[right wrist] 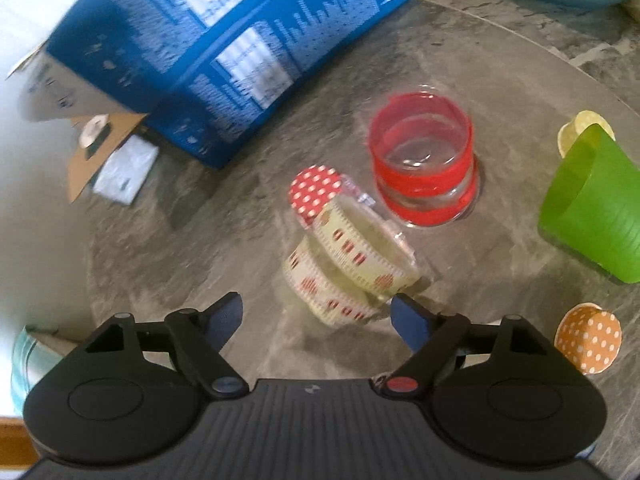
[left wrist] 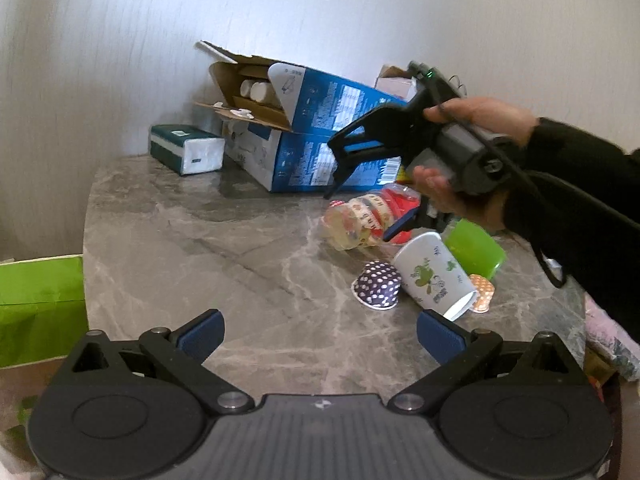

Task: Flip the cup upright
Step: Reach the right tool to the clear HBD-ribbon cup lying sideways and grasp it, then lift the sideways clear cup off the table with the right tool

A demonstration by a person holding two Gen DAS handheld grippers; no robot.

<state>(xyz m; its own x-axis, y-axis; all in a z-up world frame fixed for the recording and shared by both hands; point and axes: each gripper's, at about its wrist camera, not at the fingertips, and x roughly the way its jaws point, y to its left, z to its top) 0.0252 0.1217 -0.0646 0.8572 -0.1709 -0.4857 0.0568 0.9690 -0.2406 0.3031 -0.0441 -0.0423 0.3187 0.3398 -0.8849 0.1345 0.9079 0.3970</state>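
A grey marble-patterned tabletop (left wrist: 208, 248) with pale veins filled the middle of the left wrist view, its rounded edge curving away at the left. Behind it rose a pale wall (left wrist: 280, 12) with a faint vertical grain (wallpaper or plaster, hard to tell which). Light was soft and even, leaving a dull sheen on the stone. The same tabletop (right wrist: 500, 80) showed in the right wrist view, blurred.
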